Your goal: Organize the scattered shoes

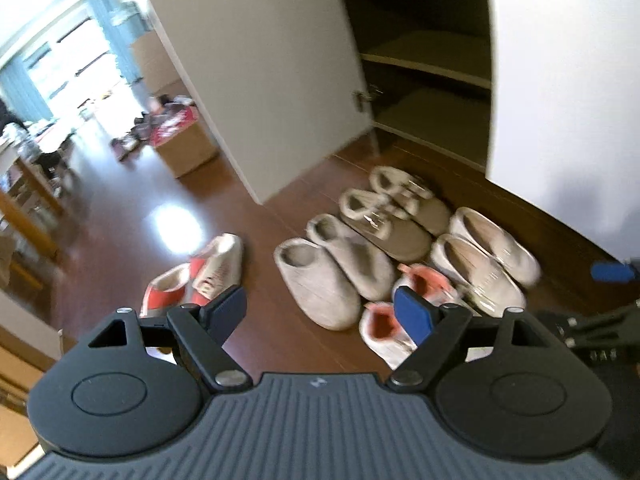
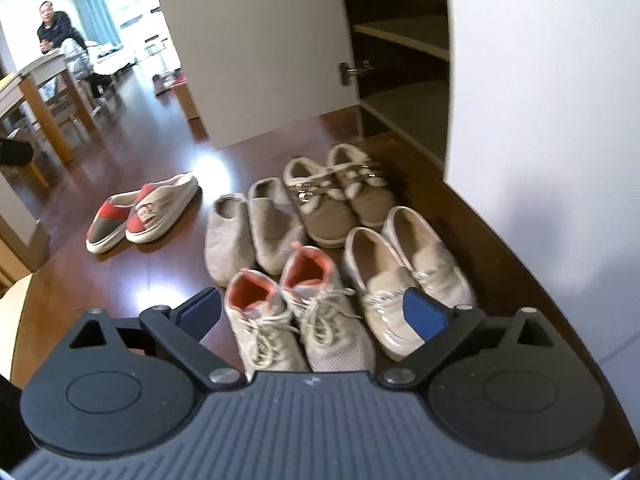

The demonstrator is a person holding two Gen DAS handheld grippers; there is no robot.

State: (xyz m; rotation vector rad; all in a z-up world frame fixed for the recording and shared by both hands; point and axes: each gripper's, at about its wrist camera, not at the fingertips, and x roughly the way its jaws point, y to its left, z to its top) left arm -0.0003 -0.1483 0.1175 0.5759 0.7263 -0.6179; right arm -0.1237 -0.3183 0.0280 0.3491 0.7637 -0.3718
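Sneakers lengthwise, toes toward camera

floor: dark red-brown wood, glossy, window glare | cabinet door: white, swung open | shelves inside: dark, bare | window: bright, blue curtains | wooden table far left | cardboard box beside door

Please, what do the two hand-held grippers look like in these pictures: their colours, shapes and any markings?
Both look alike. The left gripper and the right gripper each have a grey ribbed body with a small pale mark, two round black discs, black linkage arms with silver screws, and two fingers with blue pads. No cables or sleeves show.
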